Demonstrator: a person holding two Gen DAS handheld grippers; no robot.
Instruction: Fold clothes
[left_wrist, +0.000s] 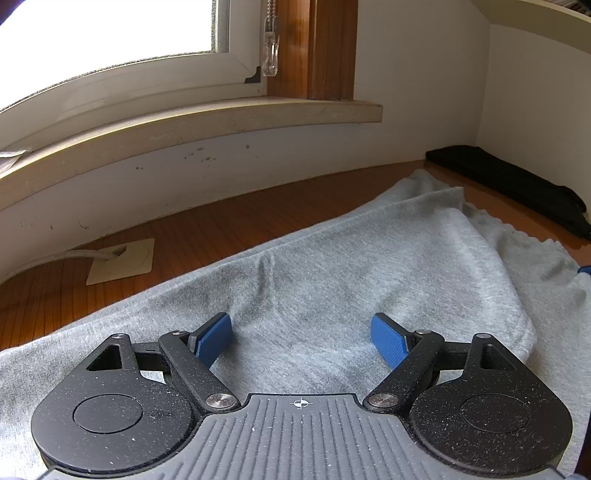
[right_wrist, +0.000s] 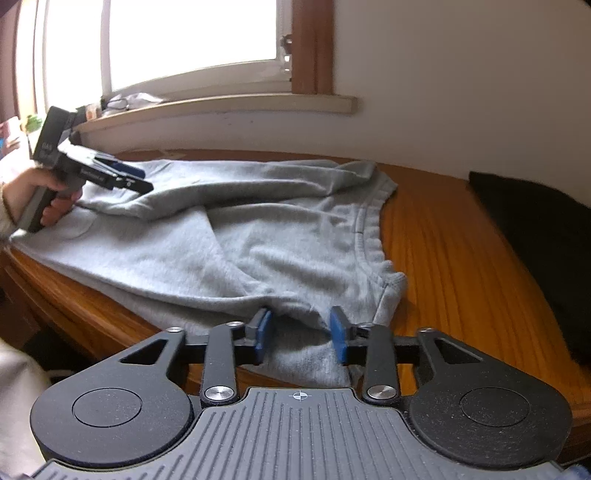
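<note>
Both the left gripper (left_wrist: 301, 334) and right gripper (right_wrist: 301, 332) hover spread above soft, rumpled grey sweatshirt (right_wrist: 266, 236), seemingly fleece-knit.

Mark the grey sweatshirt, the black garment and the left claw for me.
grey sweatshirt (right_wrist: 280, 236): right wrist view, middle of its body.
black garment (right_wrist: 535, 236): right wrist view, middle of the folded pile at the wall.
left claw (left_wrist: 301, 338): left wrist view, midway between its blue fingertips, open over the sweatshirt.

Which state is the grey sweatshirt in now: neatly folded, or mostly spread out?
Mostly spread. The grey sweatshirt lies across the wooden table with only one sleeve laid over its body.
</note>
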